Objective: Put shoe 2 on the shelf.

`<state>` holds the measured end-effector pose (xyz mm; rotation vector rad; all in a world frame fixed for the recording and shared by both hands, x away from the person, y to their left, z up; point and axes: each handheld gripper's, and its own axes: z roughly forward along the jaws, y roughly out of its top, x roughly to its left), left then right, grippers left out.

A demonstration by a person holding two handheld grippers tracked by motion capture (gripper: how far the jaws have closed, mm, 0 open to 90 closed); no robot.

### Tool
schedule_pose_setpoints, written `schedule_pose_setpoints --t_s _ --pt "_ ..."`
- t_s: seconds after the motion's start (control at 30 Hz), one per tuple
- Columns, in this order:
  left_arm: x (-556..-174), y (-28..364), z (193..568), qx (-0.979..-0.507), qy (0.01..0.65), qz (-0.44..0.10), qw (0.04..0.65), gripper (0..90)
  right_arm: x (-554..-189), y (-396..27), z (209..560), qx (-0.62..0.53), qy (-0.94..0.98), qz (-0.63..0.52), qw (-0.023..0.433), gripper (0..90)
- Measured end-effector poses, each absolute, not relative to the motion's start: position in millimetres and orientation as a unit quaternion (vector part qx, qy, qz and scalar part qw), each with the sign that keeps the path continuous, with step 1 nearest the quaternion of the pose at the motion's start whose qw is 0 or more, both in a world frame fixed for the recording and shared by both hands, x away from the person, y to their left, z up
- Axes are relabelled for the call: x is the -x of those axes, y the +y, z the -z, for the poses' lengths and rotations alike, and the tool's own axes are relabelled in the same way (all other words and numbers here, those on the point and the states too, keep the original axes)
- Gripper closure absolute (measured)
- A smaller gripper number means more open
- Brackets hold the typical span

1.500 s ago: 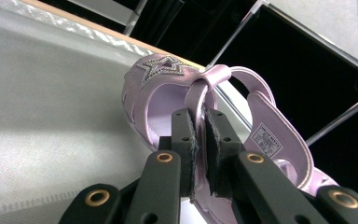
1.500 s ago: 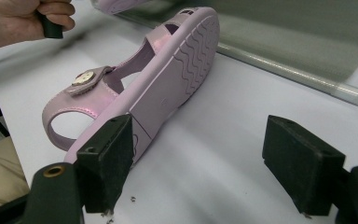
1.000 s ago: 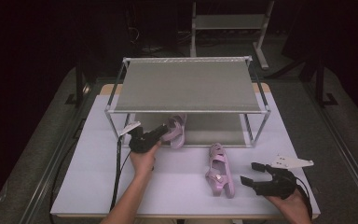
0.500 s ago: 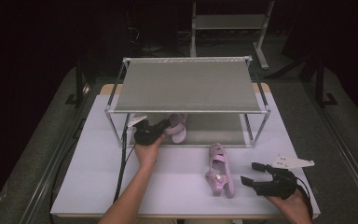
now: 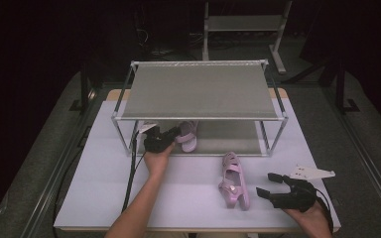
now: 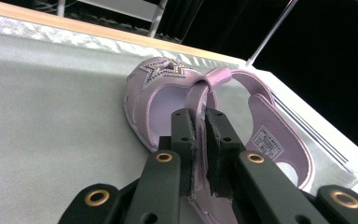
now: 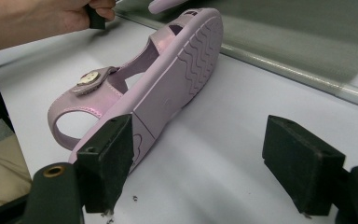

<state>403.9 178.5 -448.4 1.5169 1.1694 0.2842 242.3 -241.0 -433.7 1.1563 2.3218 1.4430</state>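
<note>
Sandals, a pale pink pair, lie apart: one on the rack's lower shelf, one on the worktop (image 5: 104, 198) in front of the rack (image 5: 198, 89).

From above, the shelf sandal (image 5: 187, 136) is half hidden under the rack's grey mesh top, with just its heel end poking out at the front edge. In the left gripper view it (image 6: 261, 135) shows a glossy moulded body, a glittery star on the toe and a printed label on the insole; its heel is cut off behind the black fingers. The left gripper (image 5: 171, 135) has its fingers (image 6: 182, 135) pinched tight on the thin strap loop, which stands up between the pads.

The worktop sandal (image 5: 234, 181) lies tipped on its side, just in front of the rack's right half. In the right gripper view it (image 7: 168, 79) shows a wavy-ribbed sole and a strap with a round button; its toe runs out of the top edge.

The right gripper (image 5: 273, 187) rests on the worktop, right of that sandal. Its blocky fingers (image 7: 107, 158) stand wide apart with nothing between them. One pad looks very near the heel; whether they touch is hard to tell.
</note>
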Motion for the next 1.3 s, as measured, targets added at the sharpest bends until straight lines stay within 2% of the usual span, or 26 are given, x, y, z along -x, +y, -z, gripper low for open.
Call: schedule_pose_setpoints --t_s 0.23,0.4,0.8,0.83,1.17,1.2,1.3 --pt "-404.1 179.0 449.9 -0.651 0.493 -0.114 0.566 79.2 -241.9 -239.8 433.5 -0.385 0.781 -0.484 0.086 24.2" --pt "-401.8 178.4 445.9 -0.640 0.487 -0.101 0.586 71.5 -241.3 -239.5 433.2 -0.385 0.781 -0.484 0.086 24.3" --pt "-386.0 183.6 436.5 -0.638 0.473 -0.096 0.600 67.6 -240.3 -238.7 430.0 -0.382 0.778 -0.492 0.081 25.8" --pt "-384.3 184.5 436.5 -0.637 0.473 -0.095 0.601 66.9 -239.5 -238.9 428.6 -0.380 0.776 -0.498 0.078 29.2" --pt "-363.4 190.5 432.1 -0.643 0.463 -0.091 0.604 61.9 -235.2 -231.5 419.3 -0.362 0.771 -0.521 0.064 41.7" --pt "-361.1 190.9 431.4 -0.644 0.462 -0.091 0.603 60.6 -234.6 -229.0 416.8 -0.357 0.771 -0.523 0.063 47.3" --pt "-355.1 193.1 428.7 -0.648 0.454 -0.097 0.604 59.1 -233.2 -225.1 413.3 -0.352 0.773 -0.524 0.068 53.4"
